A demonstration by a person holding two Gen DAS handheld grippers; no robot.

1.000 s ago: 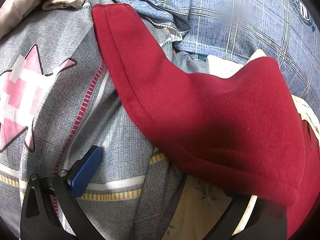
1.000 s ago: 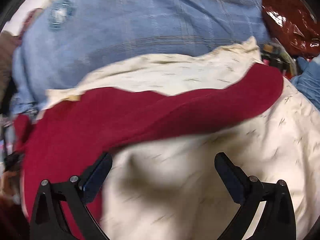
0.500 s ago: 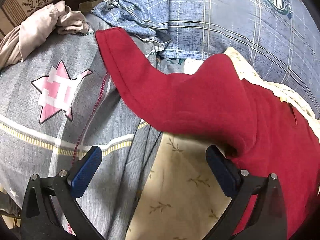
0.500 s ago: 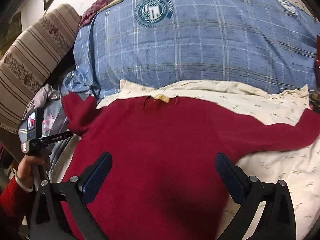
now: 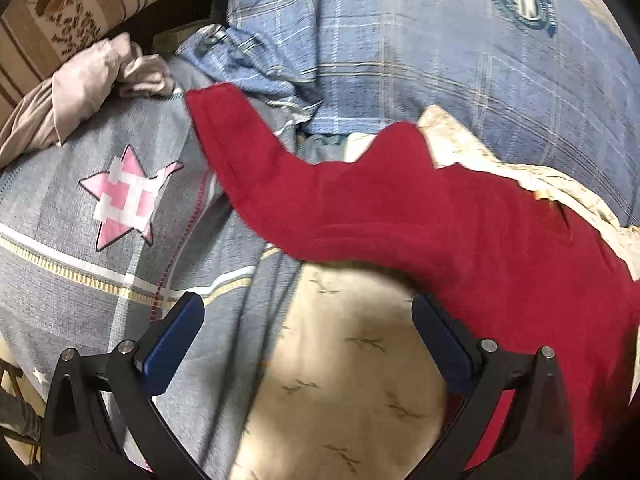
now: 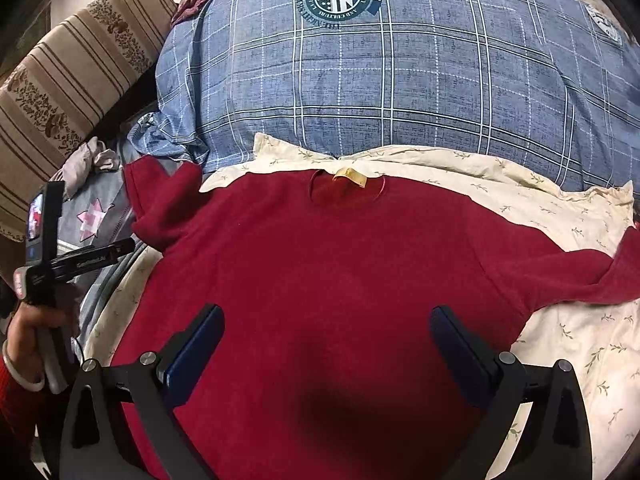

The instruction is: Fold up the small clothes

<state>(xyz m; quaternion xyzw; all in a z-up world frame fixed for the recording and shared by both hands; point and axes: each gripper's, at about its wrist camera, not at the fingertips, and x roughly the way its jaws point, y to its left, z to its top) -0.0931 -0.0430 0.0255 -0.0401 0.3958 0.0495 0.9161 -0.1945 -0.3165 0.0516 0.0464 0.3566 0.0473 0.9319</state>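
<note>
A dark red sweater [image 6: 328, 272] lies spread flat on a cream floral sheet [image 6: 568, 344], its neck with a yellow label [image 6: 351, 176] at the far side. Its left sleeve [image 5: 256, 168] stretches out over a grey patterned quilt [image 5: 80, 248]; its right sleeve [image 6: 592, 272] lies out to the right. My left gripper [image 5: 308, 324] is open and empty, above the sheet just near of the left sleeve. It also shows in the right wrist view [image 6: 52, 256], held in a hand. My right gripper [image 6: 326, 332] is open and empty above the sweater's body.
A blue plaid duvet [image 6: 400, 72] is piled behind the sweater. A crumpled beige garment [image 5: 88, 84] lies at the far left on the quilt. A striped floral cushion [image 6: 72, 64] stands at the far left.
Both grippers have pulled back from the sweater, which now lies spread flat with both sleeves out. The left gripper has drawn clear of the left sleeve.
</note>
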